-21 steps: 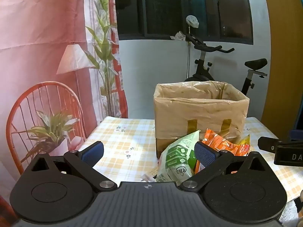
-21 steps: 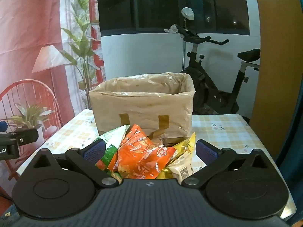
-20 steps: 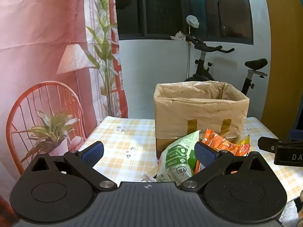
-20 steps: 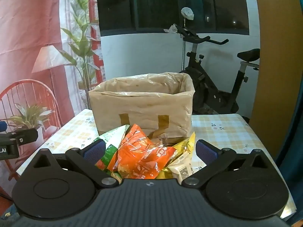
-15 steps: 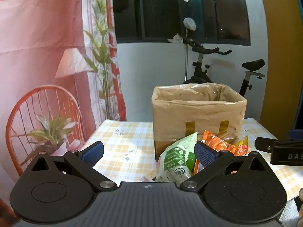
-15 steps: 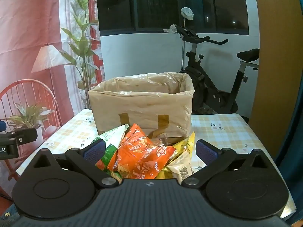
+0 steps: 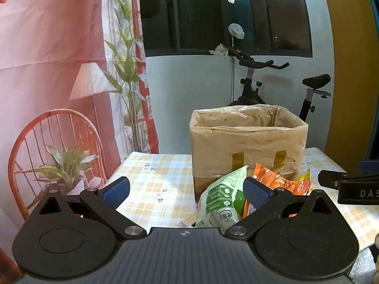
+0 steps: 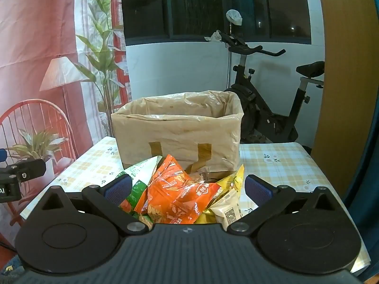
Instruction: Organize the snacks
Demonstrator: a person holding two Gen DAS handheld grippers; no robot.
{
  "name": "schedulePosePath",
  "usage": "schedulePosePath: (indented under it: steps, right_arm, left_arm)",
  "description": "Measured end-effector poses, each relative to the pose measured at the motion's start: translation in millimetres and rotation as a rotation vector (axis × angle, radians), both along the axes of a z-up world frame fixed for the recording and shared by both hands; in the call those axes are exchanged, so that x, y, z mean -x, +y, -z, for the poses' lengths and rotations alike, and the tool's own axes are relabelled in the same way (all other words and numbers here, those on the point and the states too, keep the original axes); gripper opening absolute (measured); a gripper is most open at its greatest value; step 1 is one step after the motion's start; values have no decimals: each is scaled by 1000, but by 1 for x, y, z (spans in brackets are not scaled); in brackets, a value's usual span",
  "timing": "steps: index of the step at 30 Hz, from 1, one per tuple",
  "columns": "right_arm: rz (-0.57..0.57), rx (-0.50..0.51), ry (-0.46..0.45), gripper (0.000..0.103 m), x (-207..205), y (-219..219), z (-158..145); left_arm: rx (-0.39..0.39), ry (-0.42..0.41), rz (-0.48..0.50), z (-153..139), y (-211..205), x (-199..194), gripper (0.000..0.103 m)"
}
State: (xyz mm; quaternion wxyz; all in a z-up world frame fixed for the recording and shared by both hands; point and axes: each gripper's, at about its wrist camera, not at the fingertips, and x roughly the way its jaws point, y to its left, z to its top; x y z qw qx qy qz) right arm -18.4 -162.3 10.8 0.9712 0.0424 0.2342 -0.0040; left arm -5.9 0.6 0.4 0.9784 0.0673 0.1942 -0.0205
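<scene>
Checked table [image 8: 279, 163], snack packets [image 8: 180, 194] between right jaws.

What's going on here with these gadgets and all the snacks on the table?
A person holds two grippers over a checked table, set to sort snacks. The left gripper and right gripper are both open and hold nothing. An orange packet, a green packet and a yellow packet lie piled before a lined box.

The left tool [image 7: 186, 190] tilted slightly upward, so the lined box [image 7: 247, 142] and green packet [image 7: 222, 201] sat lower in its view.
</scene>
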Motion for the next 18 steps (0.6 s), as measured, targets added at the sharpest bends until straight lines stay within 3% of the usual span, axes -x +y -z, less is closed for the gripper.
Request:
schedulePosePath:
  steps: [18]
  right_arm:
    - [-1, 3, -1, 103, 0, 1, -1]
  left_arm:
    - [7, 15, -5, 1, 0, -1, 103]
